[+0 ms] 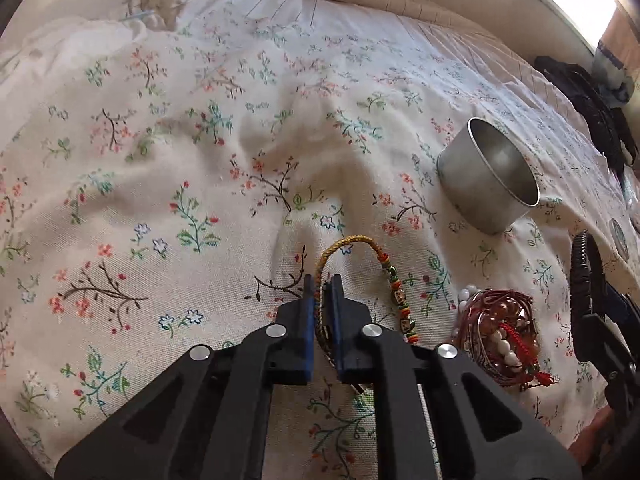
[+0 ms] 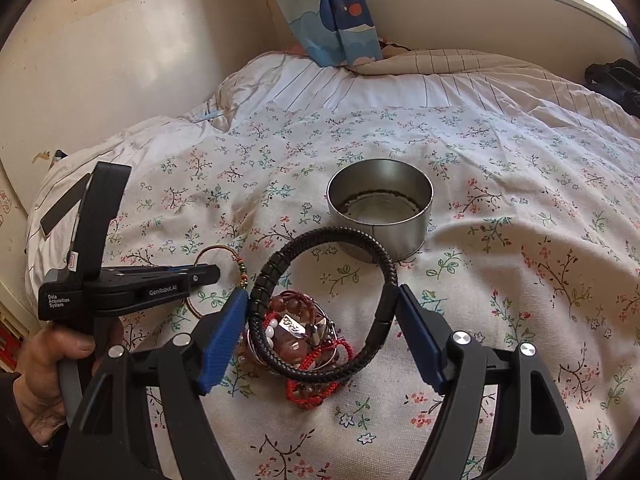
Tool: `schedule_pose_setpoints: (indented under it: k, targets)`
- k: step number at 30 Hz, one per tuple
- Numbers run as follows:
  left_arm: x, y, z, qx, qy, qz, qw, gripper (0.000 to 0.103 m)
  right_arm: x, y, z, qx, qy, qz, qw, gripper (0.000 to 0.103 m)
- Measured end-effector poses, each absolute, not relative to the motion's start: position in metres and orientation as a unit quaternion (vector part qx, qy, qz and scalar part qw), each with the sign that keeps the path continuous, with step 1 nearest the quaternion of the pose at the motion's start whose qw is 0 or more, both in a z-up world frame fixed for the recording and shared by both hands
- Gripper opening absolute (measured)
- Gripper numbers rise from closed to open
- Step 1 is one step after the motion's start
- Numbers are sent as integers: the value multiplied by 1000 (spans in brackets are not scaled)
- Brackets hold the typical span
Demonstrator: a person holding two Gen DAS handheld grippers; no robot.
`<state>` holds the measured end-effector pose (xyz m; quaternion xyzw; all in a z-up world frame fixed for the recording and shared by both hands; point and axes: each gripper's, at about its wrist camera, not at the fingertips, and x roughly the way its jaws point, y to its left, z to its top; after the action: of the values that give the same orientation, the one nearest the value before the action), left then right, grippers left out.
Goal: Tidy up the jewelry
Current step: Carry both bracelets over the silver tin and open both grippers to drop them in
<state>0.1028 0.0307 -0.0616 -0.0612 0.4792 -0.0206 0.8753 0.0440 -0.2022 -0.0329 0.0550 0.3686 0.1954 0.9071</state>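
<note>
Left gripper (image 1: 321, 292): ribbed blue pads nearly together, pinching one side of a thin woven yellow-green cord bracelet (image 1: 362, 242). The cord arcs up and over from the pinch; its far side carries small green, orange and patterned beads and trails down to the fabric. In the right wrist view the same gripper (image 2: 208, 270) shows side-on, a black plastic body gripped by a bare hand (image 2: 48, 364).

Right gripper (image 2: 322, 312): jaws spread wide, pads pressing on opposite sides of a thick black braided leather bracelet (image 2: 340, 240). The ring stands tilted; its left arc is ribbed in segments, and its lower arc rests against the jewelry pile.

Jewelry pile (image 2: 298, 336): tangled heap just below the black ring. Red knotted cord, round reddish-brown beads, glossy white beads, thin wire loops, a small silver tag. In the left wrist view the pile (image 1: 500, 332) lies just right of the corded bracelet.

Round metal tin (image 2: 380, 208): dull silver, straight-walled, open top, beyond the pile; dark residue rings the inner base.

Bedspread (image 1: 168, 168): cream woven cotton, floral sprig print, softly rumpled. Striped pillow (image 2: 460, 64) and whale-print curtain (image 2: 332, 12) at the far end.
</note>
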Motion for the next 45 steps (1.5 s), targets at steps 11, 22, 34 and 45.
schedule_pose_setpoints:
  k: [11, 22, 34, 45]
  targets:
    - [70, 4, 1, -95, 338, -136, 926, 3, 42, -209, -22, 62, 344, 189, 918, 72]
    - [110, -33, 22, -139, 321, -214, 912, 3, 54, -219, -22, 59, 337, 164, 925, 72]
    - [186, -71, -7, -175, 374, -242, 878, 3, 83, -234, -26, 70, 339, 151, 926, 72]
    - [204, -49, -28, -159, 402, -139, 891, 52, 119, -215, -29, 43, 341, 165, 924, 72]
